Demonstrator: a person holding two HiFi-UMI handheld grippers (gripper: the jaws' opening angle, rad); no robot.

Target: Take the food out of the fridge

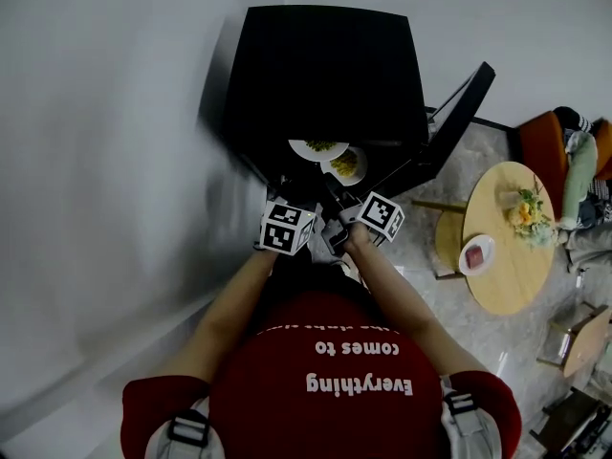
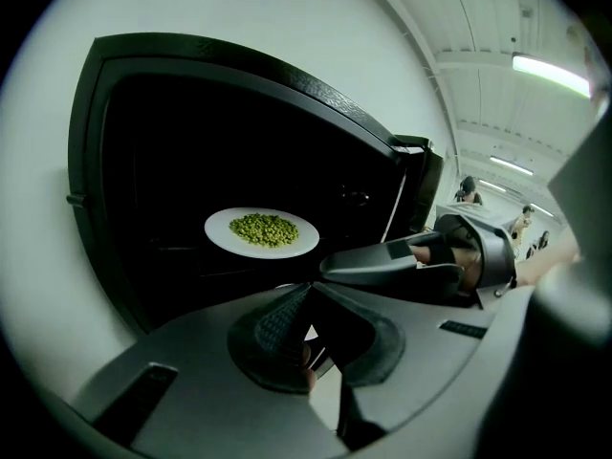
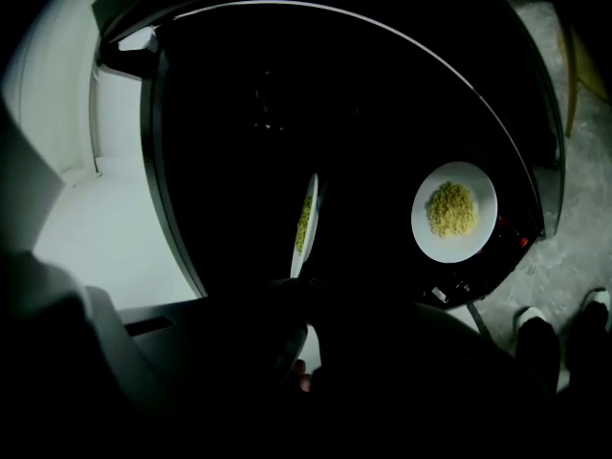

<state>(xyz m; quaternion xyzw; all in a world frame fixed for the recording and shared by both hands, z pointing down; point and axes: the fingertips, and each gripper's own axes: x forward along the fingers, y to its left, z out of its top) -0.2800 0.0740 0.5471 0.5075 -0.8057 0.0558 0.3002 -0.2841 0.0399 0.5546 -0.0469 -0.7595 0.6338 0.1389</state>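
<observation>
Fridge [image 1: 325, 75] stands open, holding plate of peas [image 2: 262, 230] and plate of yellow food [image 3: 454, 210]. Left gripper [image 2: 308, 287], right gripper [image 3: 304, 285]: fingers closed, empty.

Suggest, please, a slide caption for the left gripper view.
Left tongs, shut and empty, face a white plate of green peas inside the open black fridge.

You had the small black fridge [image 1: 325, 75] before you, with its door [image 1: 457, 113] standing open at your right. Inside, in the dark, two round white plates lay flat. The plate of green peas [image 2: 261, 231] was at the left. The plate of yellow food [image 3: 454, 210] was just beside it, nearer the door.
</observation>
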